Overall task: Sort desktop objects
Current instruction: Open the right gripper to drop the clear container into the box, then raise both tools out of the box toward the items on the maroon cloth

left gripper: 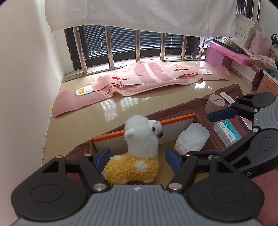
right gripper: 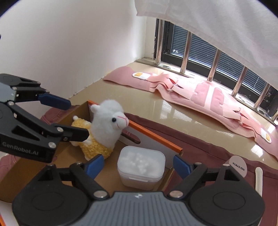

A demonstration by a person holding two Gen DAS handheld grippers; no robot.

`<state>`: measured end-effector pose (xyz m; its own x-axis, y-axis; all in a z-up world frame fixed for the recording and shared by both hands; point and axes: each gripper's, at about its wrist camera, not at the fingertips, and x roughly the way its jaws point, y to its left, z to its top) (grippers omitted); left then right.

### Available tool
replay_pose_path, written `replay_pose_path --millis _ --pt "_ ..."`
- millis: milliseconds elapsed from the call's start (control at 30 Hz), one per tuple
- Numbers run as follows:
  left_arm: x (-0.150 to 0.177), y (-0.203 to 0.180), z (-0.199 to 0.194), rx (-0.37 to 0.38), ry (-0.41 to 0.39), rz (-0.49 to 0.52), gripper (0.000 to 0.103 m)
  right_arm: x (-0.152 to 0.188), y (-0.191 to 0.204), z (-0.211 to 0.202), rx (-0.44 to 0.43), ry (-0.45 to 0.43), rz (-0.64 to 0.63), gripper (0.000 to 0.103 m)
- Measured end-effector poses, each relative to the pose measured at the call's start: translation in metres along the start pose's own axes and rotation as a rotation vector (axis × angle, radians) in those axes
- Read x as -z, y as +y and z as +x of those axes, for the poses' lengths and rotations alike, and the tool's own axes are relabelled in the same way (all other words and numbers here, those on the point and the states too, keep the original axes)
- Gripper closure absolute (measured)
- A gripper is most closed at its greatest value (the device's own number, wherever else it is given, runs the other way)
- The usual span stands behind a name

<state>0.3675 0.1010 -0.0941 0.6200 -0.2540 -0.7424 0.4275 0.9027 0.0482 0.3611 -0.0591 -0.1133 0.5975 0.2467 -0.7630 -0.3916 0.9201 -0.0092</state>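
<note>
A home, most likely a bedroom with a bay window. A glossy beige stone window ledge (left gripper: 156, 104) runs beneath a barred window with dark blinds (left gripper: 121, 43), and a white curtain (left gripper: 139, 13) hangs above. A pink padded garment (left gripper: 147, 76) lies spread on the ledge. Pink storage boxes (left gripper: 219, 53) and stacked household clutter sit at the right.

The fluffy white-and-yellow alpaca plush toy (left gripper: 137, 153) has its feet hidden behind the gripper body. The clear plastic packet with teal print (left gripper: 227, 133) is partly covered, its lettering too small to read.
</note>
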Motion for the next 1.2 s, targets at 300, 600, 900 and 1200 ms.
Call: replay_pose_path --millis 300,600,900,1200 --pt "0.006 -0.006 -0.046 -0.022 -0.032 -0.029 0.016 0.011 0.016 -0.041 0.0 -0.018 0.034 0.007" --pt "0.024 -0.018 -0.096 -0.073 -0.045 -0.033 0.007 0.033 0.047 -0.083 0.0 -0.026 0.053 0.001" --pt "0.062 -0.04 -0.152 -0.119 -0.063 -0.04 0.003 0.065 0.087 -0.127 0.018 -0.026 0.051 0.001" --pt "0.111 -0.065 -0.201 -0.14 -0.088 -0.119 0.0 0.101 0.121 -0.162 0.066 -0.023 0.082 0.001"
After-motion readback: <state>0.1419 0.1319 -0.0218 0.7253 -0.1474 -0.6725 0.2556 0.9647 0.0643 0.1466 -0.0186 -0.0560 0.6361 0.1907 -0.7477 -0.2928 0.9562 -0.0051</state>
